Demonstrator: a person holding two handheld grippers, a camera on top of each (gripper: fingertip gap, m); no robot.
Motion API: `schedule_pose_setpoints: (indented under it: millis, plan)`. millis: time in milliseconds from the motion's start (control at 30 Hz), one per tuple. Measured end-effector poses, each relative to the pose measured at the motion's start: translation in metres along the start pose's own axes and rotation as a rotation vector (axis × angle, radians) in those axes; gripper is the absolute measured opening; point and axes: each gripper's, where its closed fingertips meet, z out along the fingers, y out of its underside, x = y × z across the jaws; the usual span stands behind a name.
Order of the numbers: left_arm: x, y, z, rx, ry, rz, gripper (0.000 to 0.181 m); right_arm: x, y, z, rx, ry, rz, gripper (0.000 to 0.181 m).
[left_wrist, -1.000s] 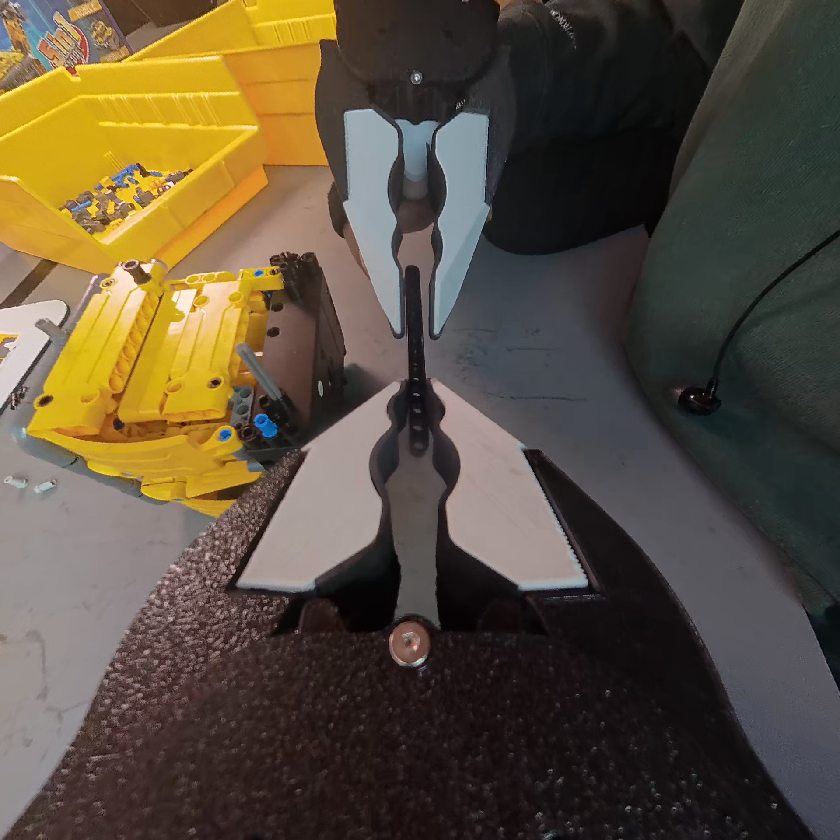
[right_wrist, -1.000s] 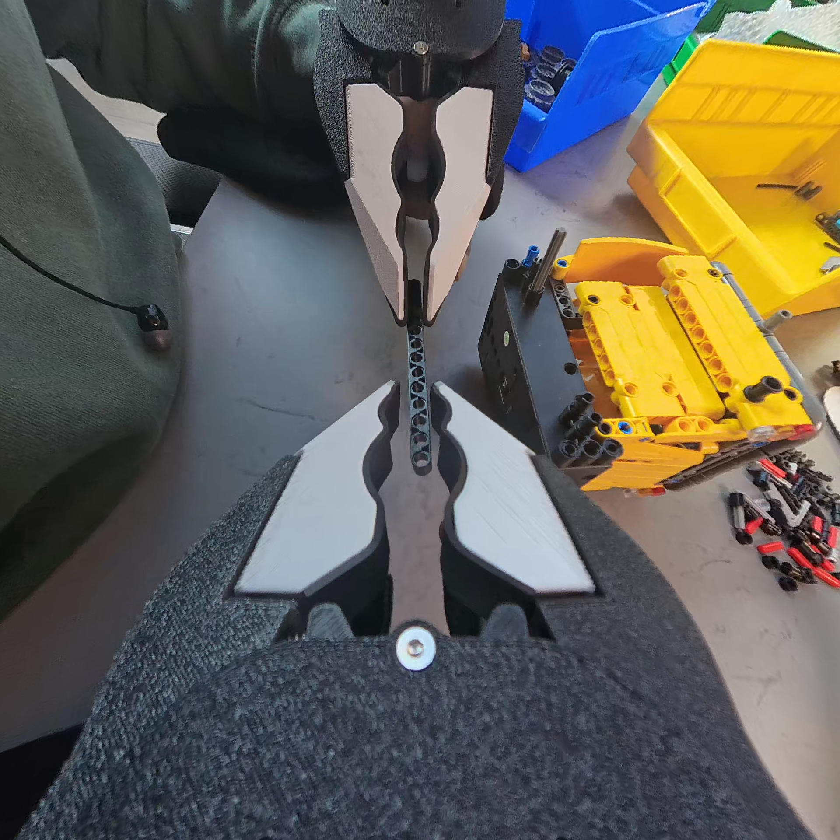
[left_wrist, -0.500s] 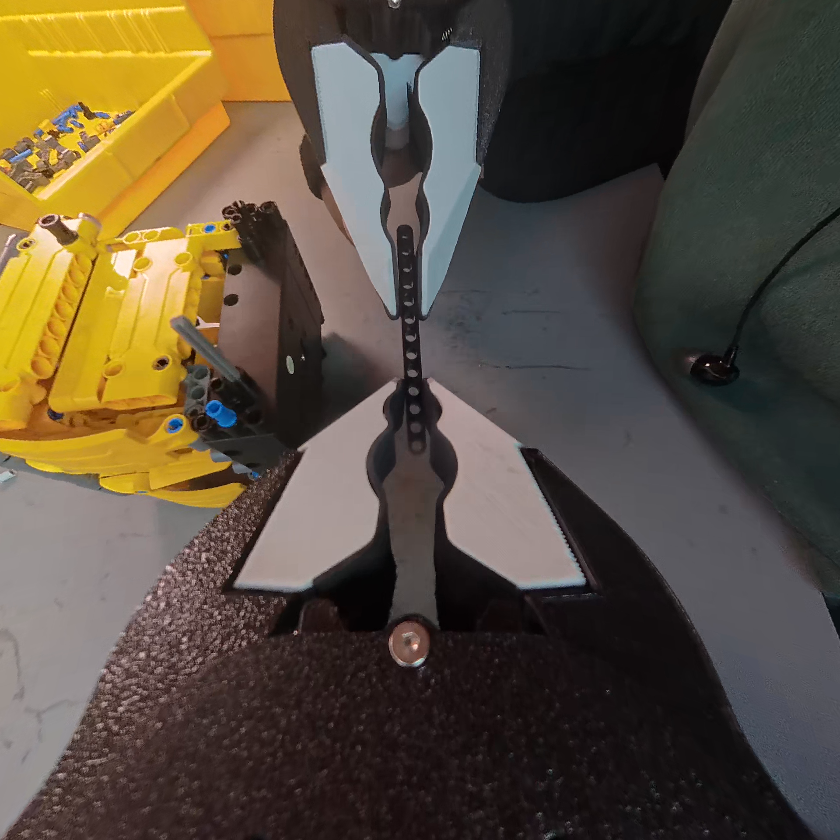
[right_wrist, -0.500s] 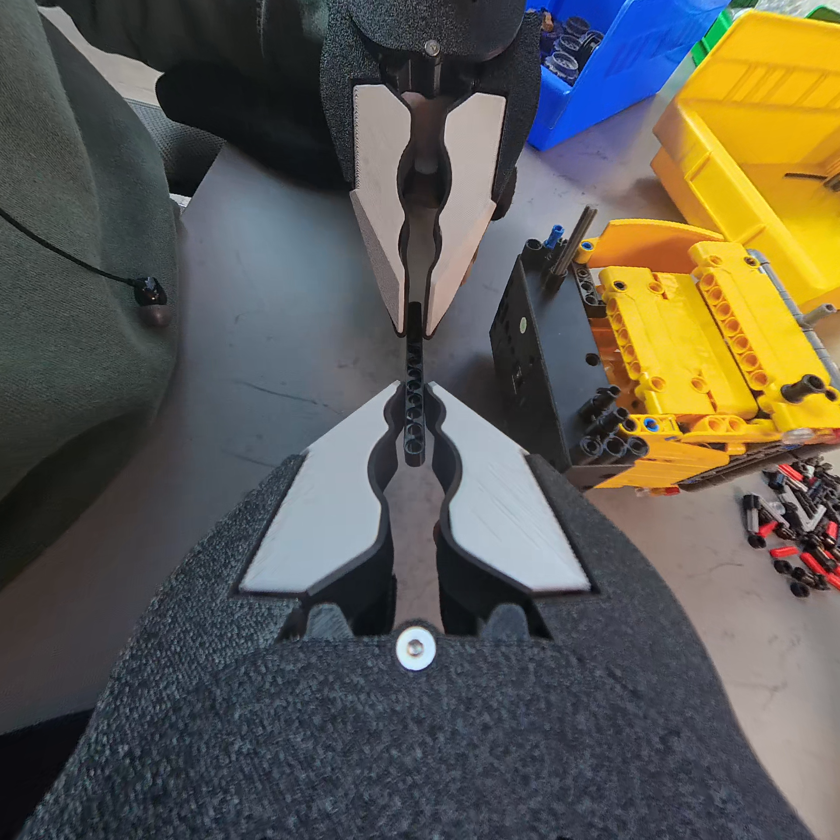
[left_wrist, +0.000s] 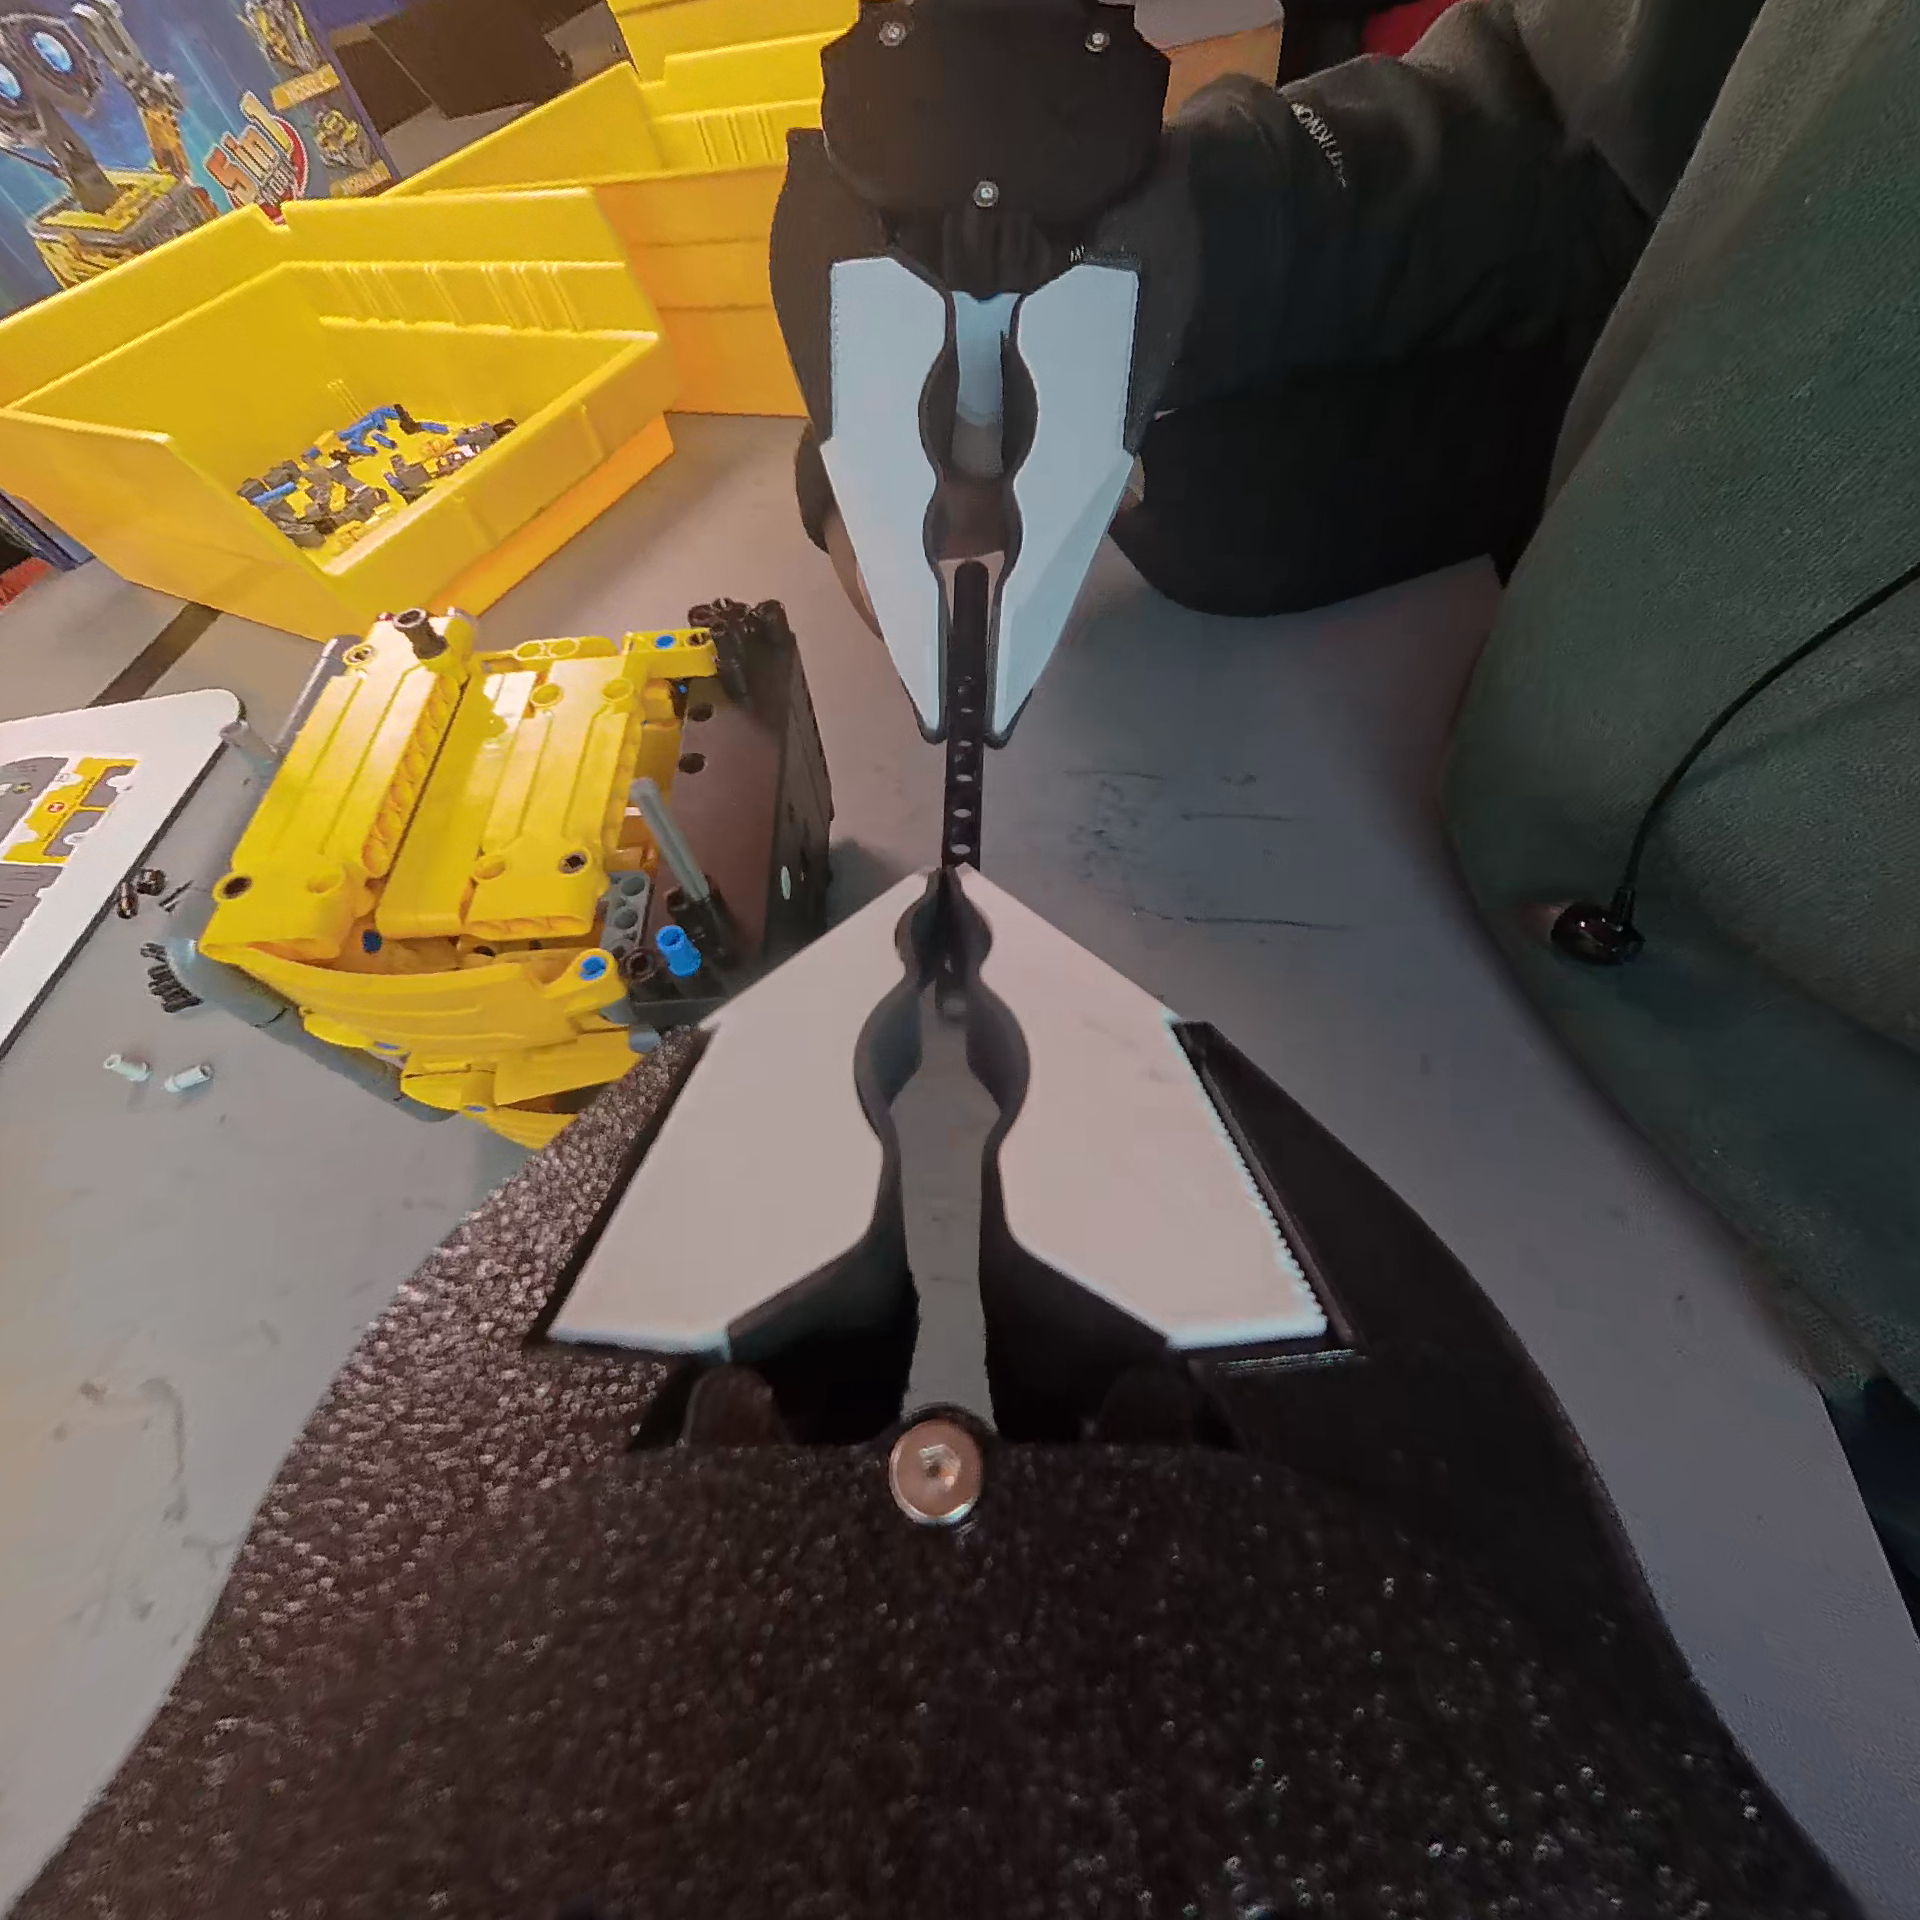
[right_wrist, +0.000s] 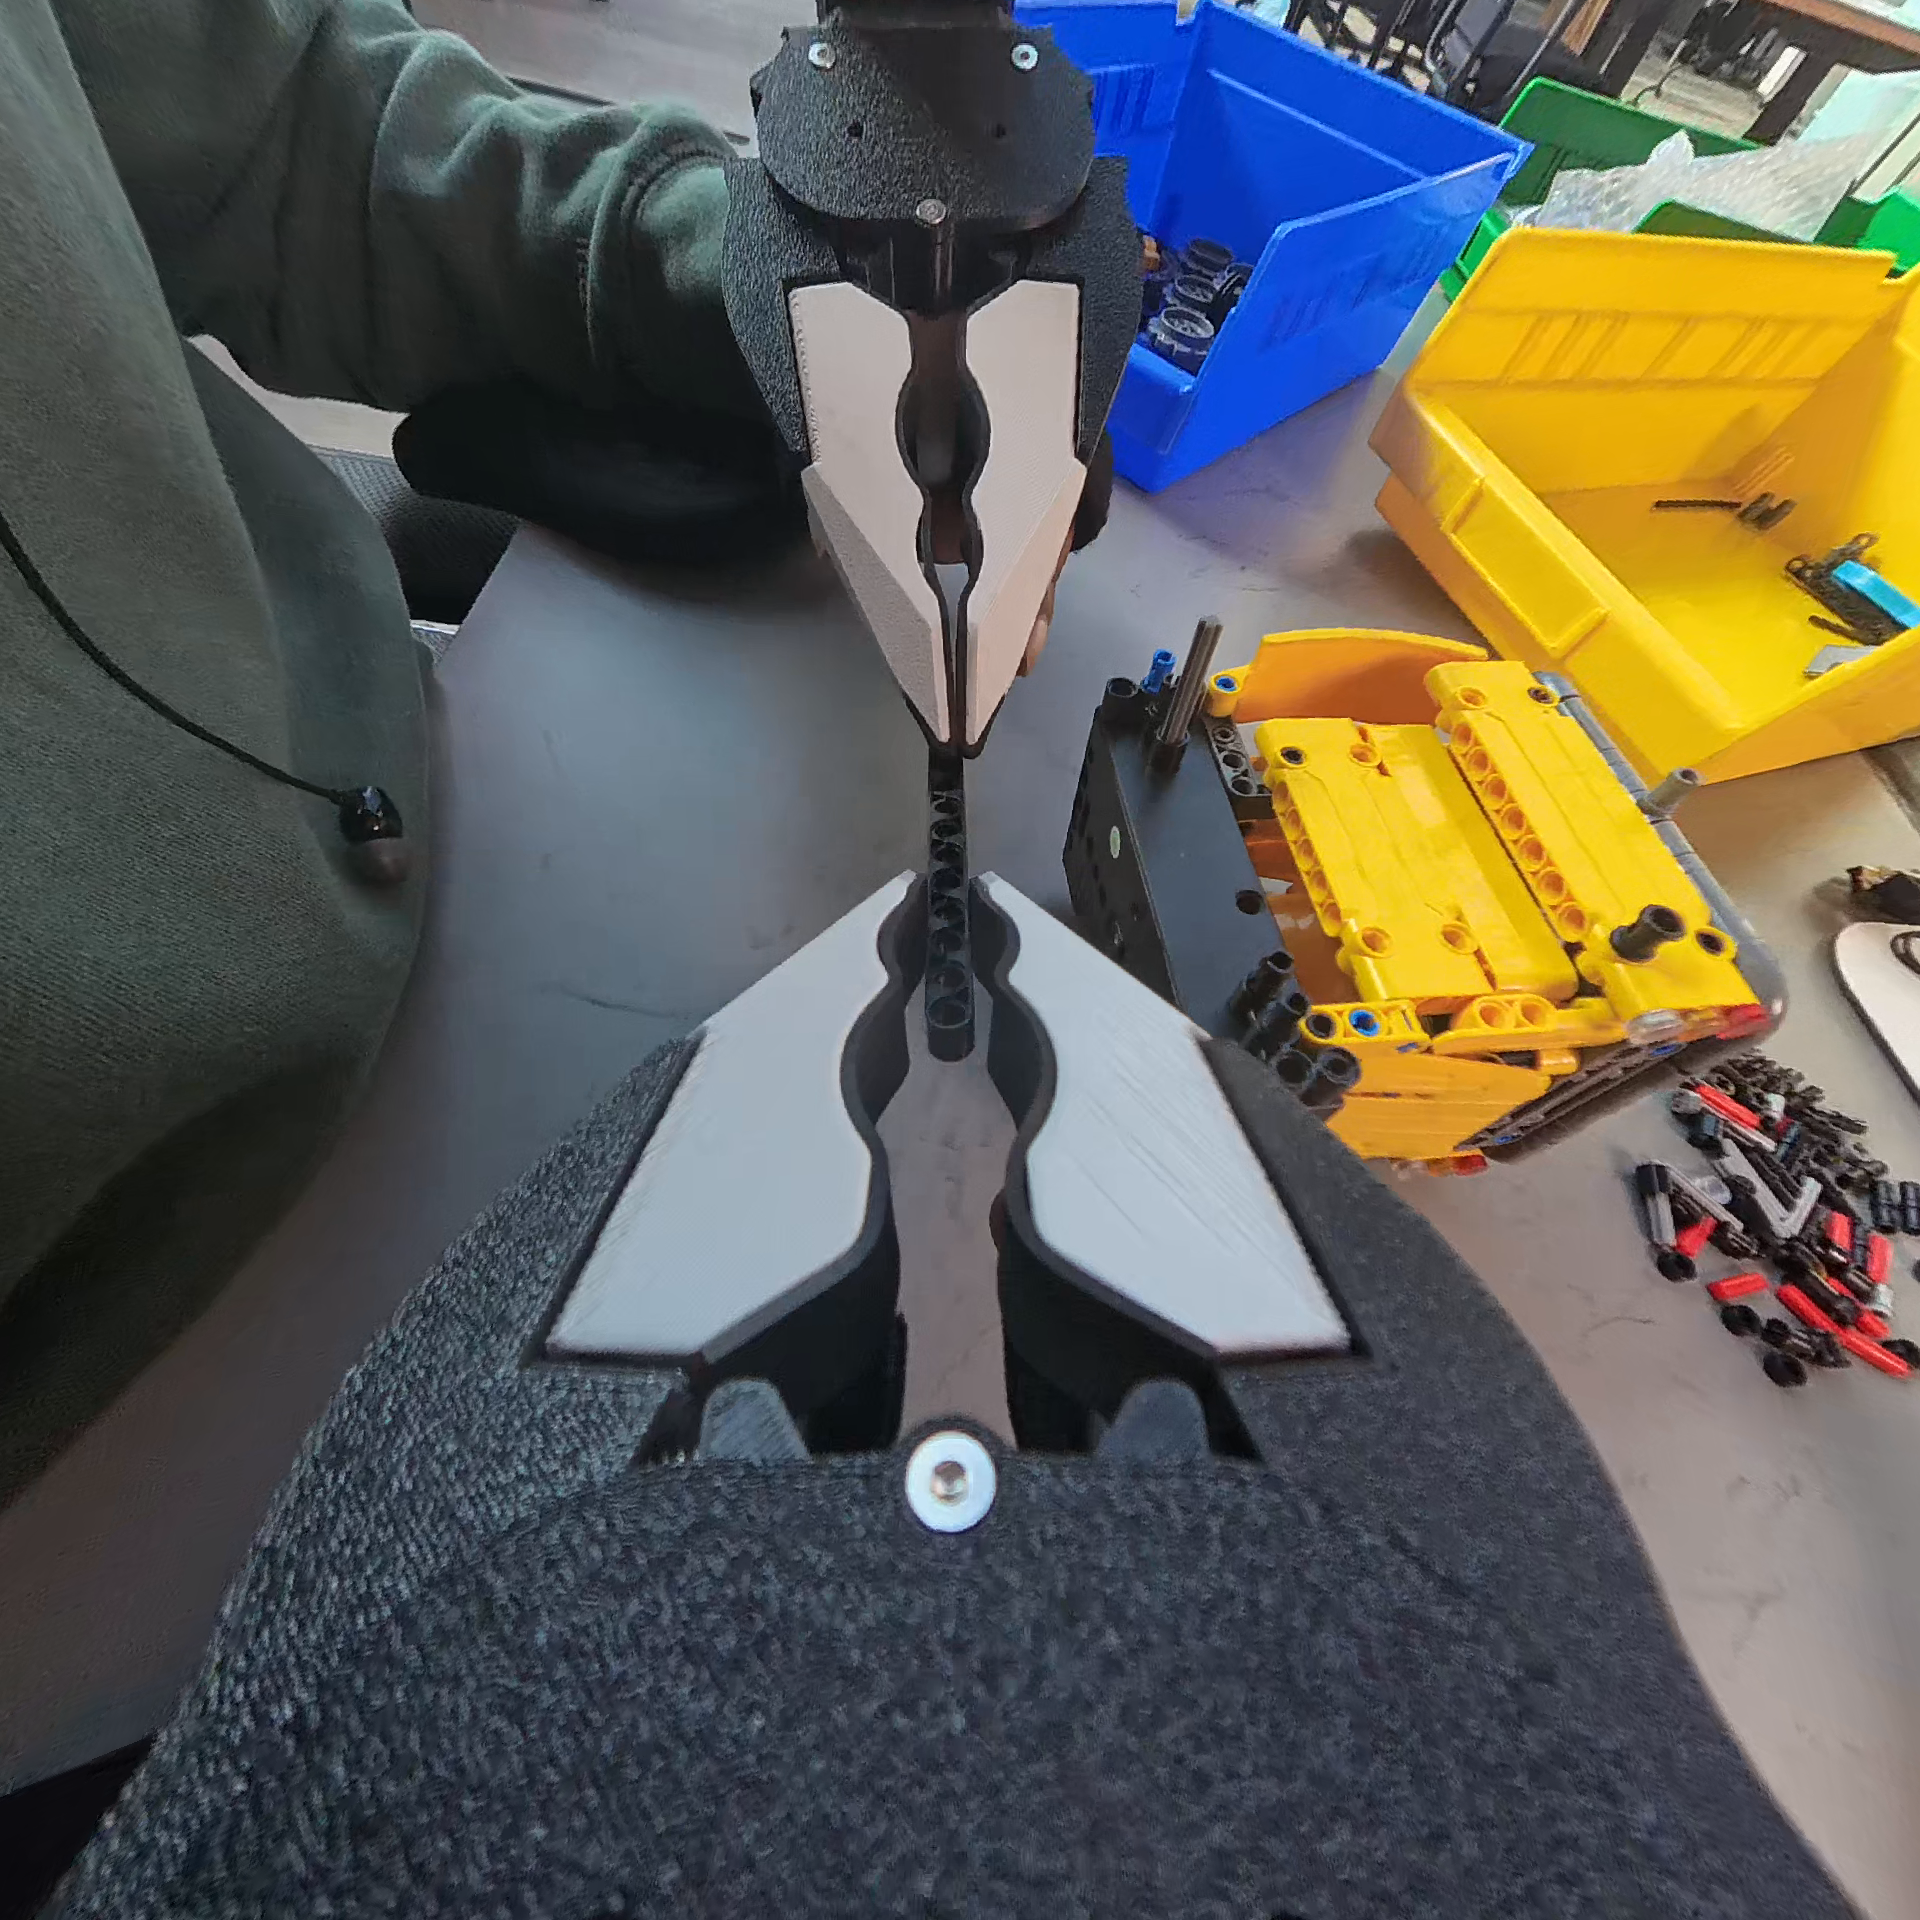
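Note:
A thin black beam with a row of holes (right_wrist: 948, 966) hangs above the grey table (right_wrist: 644, 831) between my two grippers, which face each other tip to tip. My right gripper (right_wrist: 948, 881) is shut on one end of the beam, with both pads pressed on its sides. It also shows in the left wrist view (left_wrist: 962, 736), clamped on the beam (left_wrist: 962, 800). My left gripper (left_wrist: 948, 883) is shut with its fingertips together. The beam's other end lies just in front of those tips, outside them. The right wrist view shows the left gripper (right_wrist: 954, 740) the same way.
A yellow and black brick model (right_wrist: 1455, 914) lies on the table beside the grippers, also in the left wrist view (left_wrist: 468, 831). Yellow bins (right_wrist: 1662, 468) (left_wrist: 312, 416), a blue bin (right_wrist: 1299, 208) and a pile of small black and red pins (right_wrist: 1787, 1226) lie around. A person in green (right_wrist: 156, 727) sits close. My left and right fingertips are right by each other.
Both grippers held the beam before. My left gripper has come off its end and its fingertips have closed together. The beam stays in my right gripper. Both grippers have drawn slightly apart.

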Motion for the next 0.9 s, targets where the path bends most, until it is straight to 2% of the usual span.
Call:
schedule_pose_setpoints:
  millis: [100, 167, 233, 333, 533, 733, 900]
  plan:
    - [-0.001, -0.006, -0.004, 0.034, -0.011, 0.007, 0.001, 0.002, -0.007, -0.003, 0.025, 0.009, 0.001, 0.007]
    - [-0.001, -0.009, -0.006, 0.052, -0.01, 0.003, 0.016, 0.002, -0.01, -0.005, 0.038, 0.011, 0.004, 0.007]
    - [-0.001, -0.009, -0.006, 0.046, -0.012, 0.006, 0.021, 0.002, -0.015, -0.008, 0.062, 0.011, 0.007, 0.007]
    - [0.001, -0.011, -0.005, 0.044, -0.015, 0.028, 0.007, 0.0, -0.022, -0.009, 0.095, -0.001, 0.009, 0.007]
    - [-0.002, -0.017, -0.007, 0.057, -0.034, 0.042, 0.008, 0.003, -0.026, -0.013, 0.095, 0.013, -0.016, 0.007]
    - [-0.034, -0.04, -0.025, 0.064, -0.121, 0.077, 0.008, 0.033, -0.047, -0.022, 0.034, 0.049, -0.086, 0.007]
    - [-0.051, -0.032, -0.026, 0.004, -0.137, 0.058, 0.008, 0.051, -0.04, -0.013, -0.04, 0.033, -0.096, 0.008]
